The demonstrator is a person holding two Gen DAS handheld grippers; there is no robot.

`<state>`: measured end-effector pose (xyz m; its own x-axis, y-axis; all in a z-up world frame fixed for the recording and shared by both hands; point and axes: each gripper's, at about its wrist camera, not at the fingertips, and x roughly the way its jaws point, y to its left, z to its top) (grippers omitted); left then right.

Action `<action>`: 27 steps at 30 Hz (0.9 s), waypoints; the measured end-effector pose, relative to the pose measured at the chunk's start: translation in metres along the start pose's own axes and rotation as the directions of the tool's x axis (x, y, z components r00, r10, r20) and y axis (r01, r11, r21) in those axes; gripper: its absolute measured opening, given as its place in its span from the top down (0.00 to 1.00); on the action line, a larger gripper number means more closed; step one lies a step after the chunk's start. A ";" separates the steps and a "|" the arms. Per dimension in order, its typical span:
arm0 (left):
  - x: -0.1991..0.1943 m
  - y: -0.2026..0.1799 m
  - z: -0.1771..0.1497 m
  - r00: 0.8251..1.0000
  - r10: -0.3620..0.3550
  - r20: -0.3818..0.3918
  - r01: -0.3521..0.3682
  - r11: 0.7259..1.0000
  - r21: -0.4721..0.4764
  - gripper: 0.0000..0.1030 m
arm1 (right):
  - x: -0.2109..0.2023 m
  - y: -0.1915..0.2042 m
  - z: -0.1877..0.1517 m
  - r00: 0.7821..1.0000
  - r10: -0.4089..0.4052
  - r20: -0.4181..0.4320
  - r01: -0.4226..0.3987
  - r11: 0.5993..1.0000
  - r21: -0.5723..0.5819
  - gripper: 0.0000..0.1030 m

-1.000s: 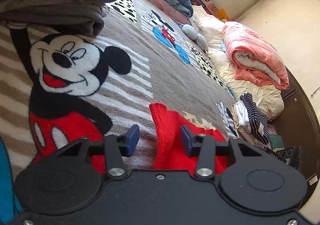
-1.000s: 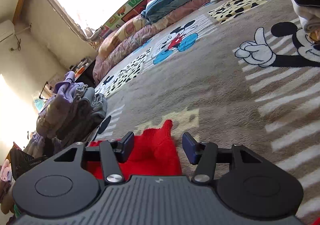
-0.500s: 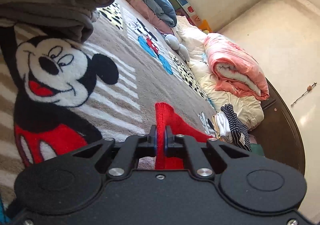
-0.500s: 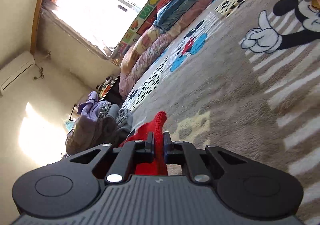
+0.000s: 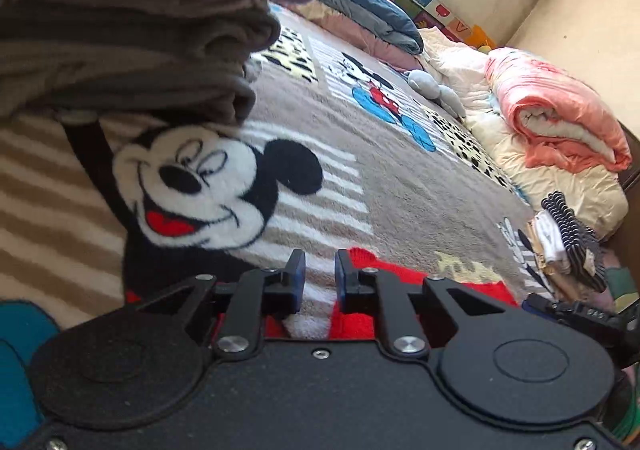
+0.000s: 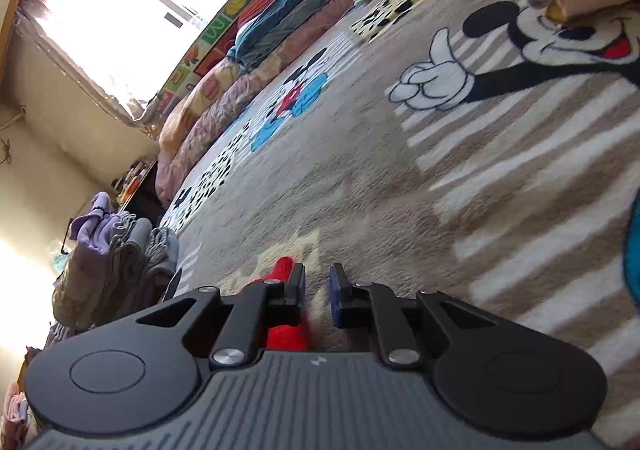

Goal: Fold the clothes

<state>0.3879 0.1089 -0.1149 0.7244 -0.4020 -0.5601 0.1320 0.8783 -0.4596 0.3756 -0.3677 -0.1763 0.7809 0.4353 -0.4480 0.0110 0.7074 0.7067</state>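
A red knitted garment (image 5: pixel 404 282) lies flat on the Mickey Mouse blanket (image 5: pixel 392 186). In the left wrist view it lies under and to the right of my left gripper (image 5: pixel 320 282), whose jaws stand slightly apart with only blanket between them. In the right wrist view the red garment (image 6: pixel 282 270) pokes out beside the left finger of my right gripper (image 6: pixel 317 292), which is also slightly open and holds nothing.
A stack of folded grey and brown clothes (image 5: pixel 120 42) sits at the upper left. Folded striped and white clothes (image 5: pixel 568 238) lie at the right edge. A pink rolled quilt (image 5: pixel 552 114) and bedding lie farther back. A pile of lilac and grey clothes (image 6: pixel 108 250) sits at left.
Both grippers were shut on the red garment half a second ago and held it up. Now both have opened a little, and the garment lies down on the blanket.
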 end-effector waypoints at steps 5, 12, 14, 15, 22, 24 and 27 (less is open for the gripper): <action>-0.012 -0.027 0.001 0.989 -0.145 -0.025 0.147 0.982 0.121 0.88 | -0.013 0.038 0.004 0.999 0.026 0.023 -0.021 0.978 -0.207 0.81; 0.028 -0.042 -0.025 0.991 0.015 -0.136 0.013 0.979 0.205 0.85 | 0.019 0.040 -0.013 0.990 -0.063 -0.128 0.021 0.950 -0.310 0.85; 0.021 -0.048 -0.021 0.993 0.005 -0.114 0.022 0.972 0.235 0.83 | 0.014 0.040 -0.010 0.990 -0.070 -0.121 0.030 0.952 -0.304 0.87; 0.018 -0.049 -0.021 0.995 0.004 -0.104 0.022 0.970 0.242 0.82 | 0.011 0.042 -0.009 0.990 -0.077 -0.115 0.037 0.948 -0.315 0.87; -0.007 -0.077 -0.038 0.998 0.022 -0.062 -0.001 0.947 0.321 0.82 | -0.023 0.047 0.000 0.996 -0.071 -0.044 0.053 0.946 -0.318 0.71; -0.020 -0.091 -0.047 0.999 0.008 -0.041 0.007 0.942 0.337 0.80 | -0.041 0.048 0.000 0.998 -0.059 -0.026 0.047 0.944 -0.325 0.71; -0.041 -0.116 -0.065 0.999 -0.036 -0.022 0.042 0.927 0.372 0.74 | -0.076 0.048 -0.008 0.999 -0.031 0.009 0.032 0.945 -0.326 0.71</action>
<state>0.2994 0.0067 -0.0836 0.7038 -0.4391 -0.5585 0.4041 0.8940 -0.1936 0.3119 -0.3617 -0.1128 0.7858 0.4084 -0.4644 -0.1681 0.8637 0.4752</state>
